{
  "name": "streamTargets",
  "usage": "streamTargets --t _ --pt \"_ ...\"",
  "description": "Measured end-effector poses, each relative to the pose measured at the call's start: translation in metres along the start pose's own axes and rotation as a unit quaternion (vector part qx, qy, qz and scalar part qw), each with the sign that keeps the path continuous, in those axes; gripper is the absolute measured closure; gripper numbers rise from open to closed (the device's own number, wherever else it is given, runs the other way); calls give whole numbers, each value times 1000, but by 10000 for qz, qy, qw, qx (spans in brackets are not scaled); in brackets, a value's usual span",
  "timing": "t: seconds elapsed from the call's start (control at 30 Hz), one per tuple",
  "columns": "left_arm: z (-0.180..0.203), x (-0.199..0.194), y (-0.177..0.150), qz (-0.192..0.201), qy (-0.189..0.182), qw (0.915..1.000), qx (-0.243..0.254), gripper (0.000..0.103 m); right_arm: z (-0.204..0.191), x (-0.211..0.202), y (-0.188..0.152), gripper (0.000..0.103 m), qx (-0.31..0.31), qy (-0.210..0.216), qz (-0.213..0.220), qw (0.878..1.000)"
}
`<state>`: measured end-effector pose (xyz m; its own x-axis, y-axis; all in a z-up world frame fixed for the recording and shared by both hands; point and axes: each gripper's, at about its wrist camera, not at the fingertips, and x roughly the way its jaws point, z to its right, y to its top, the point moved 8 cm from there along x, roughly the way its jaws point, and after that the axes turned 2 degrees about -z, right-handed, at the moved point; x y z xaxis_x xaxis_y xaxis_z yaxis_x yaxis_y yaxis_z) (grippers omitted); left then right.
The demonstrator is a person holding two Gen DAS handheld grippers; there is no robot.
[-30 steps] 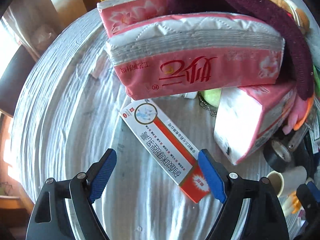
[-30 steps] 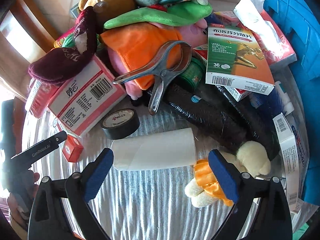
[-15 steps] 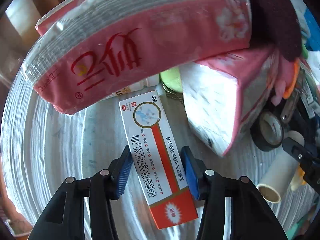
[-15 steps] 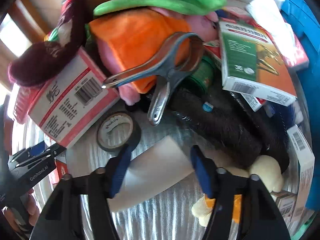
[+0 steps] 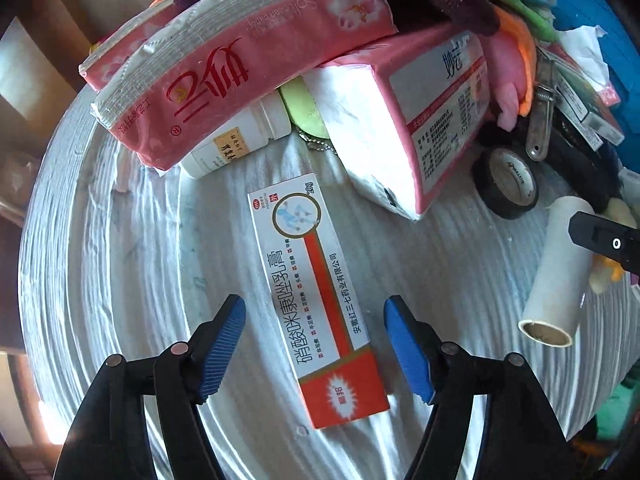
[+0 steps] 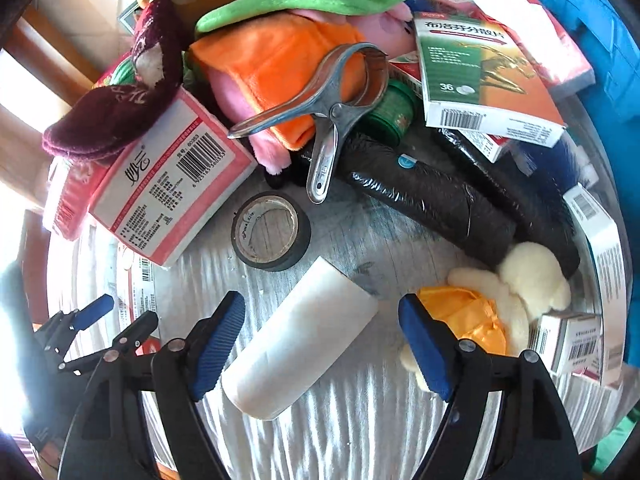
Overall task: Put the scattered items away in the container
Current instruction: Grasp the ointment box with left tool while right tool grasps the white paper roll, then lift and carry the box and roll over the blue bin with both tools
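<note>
My left gripper (image 5: 314, 346) is opening, ointment box (image 5: 316, 300) lying loose between its pads on the table; right gripper (image 6: 322, 344) opening too, white paper roll (image 6: 298, 344) between pads, left pad touching it, not clamped

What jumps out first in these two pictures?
A heap of clutter on a white cloth: pink tissue packs, an orange plush and a big metal clip on top. In front, the left tongs straddle a red-and-white box, jaws opening and clear of it. The right tongs, also opening, frame a white roll lying beside black tape.
</note>
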<state>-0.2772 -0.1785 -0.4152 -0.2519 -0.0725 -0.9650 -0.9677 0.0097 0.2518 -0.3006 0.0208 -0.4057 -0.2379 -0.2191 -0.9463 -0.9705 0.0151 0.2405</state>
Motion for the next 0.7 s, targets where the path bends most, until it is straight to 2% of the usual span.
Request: streamTargets --t 0.1,0.13,0.2,0.23,0.27,0.37,0.5,0.7 --pt "3 5 -7 -143 6 9999 63 29 1 6 -12 25 137 -129 -65 9998" --pt "5 6 -10 -182 -5 9998 104 30 -1 9 -16 34 163 -108 -81 9998" --pt "8 5 -13 -138 -134 9997 132 40 -6 14 -24 43 189 -44 -78 9998" --pt "12 3 -14 -122 -275 9994 144 52 -9 16 -27 49 155 -51 -68 9998" --pt "14 2 -14 -113 -327 9993 149 55 -13 18 -29 51 81 -130 -60 9999" --pt "18 -1 -13 -52 -313 9993 202 55 -17 21 -33 51 -24 -364 13 9993" --pt "21 -4 -13 -22 -395 9991 178 55 -11 30 -39 51 139 -277 -83 9995" --pt "27 -15 -18 120 -427 9988 219 57 -16 35 -49 52 -356 -734 -1 9967"
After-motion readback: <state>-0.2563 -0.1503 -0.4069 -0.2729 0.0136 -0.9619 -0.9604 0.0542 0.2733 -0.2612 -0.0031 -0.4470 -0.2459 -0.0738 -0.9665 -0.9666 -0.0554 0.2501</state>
